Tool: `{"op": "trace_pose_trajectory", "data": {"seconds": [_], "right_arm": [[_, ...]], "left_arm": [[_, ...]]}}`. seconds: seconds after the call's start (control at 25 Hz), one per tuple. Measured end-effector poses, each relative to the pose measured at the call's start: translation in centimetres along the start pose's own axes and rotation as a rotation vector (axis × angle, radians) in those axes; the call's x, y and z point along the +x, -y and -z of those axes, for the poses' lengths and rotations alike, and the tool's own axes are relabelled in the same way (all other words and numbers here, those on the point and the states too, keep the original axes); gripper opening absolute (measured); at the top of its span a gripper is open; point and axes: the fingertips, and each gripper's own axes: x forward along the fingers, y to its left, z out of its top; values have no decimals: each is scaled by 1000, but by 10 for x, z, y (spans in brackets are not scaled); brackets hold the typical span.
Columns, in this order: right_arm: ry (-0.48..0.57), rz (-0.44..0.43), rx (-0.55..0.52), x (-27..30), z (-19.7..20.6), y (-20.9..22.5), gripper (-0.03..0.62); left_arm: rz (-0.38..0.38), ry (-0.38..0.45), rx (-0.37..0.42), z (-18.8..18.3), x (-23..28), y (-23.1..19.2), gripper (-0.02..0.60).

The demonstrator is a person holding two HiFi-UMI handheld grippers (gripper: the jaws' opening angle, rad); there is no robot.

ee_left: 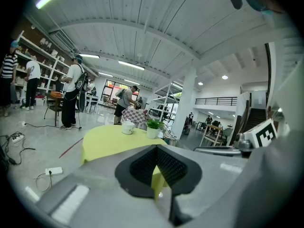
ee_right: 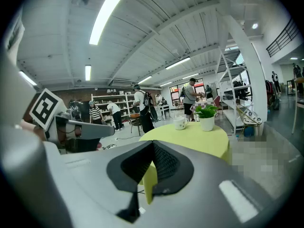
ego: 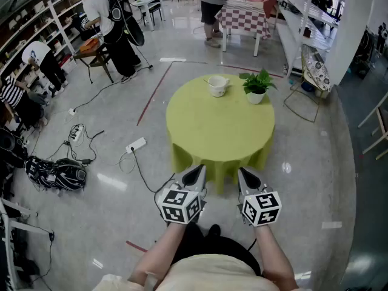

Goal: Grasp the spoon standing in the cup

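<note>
Cup (ego: pixel 218 86) far across green table (ego: pixel 212 135) in head view, left gripper (ee_left: pixel 156 149), right gripper (ee_right: pixel 152 143) fingers clenched empty in own views

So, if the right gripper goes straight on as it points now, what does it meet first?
Probably the near edge of the green tablecloth; depth is unclear. The right gripper is shut and empty; the cup stands farther back.

Lime-green desk (ego: pixel 221 126); on it white cup (ego: pixel 217 86), green plant (ego: pixel 257 80), white pot (ego: pixel 255 97); beyond the desk, red-and-white checked cloth (ego: pixel 242 18).
</note>
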Motion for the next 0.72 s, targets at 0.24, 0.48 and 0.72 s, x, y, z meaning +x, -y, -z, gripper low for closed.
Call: {"op": "trace_pose_trajectory", "data": {"seconds": [0.24,0.48,0.72], "right_arm": [[2,-25,9,1,2,-1,2],[3,-42,29,1,2,-1,2],[12,-36,38,3,-2,2,2]], "left_arm": [[0,8,1,0,3,1,2],[-3,16,-2,-2,5,0,2],[-11,17,-9,-2,5,-4,2]]}}
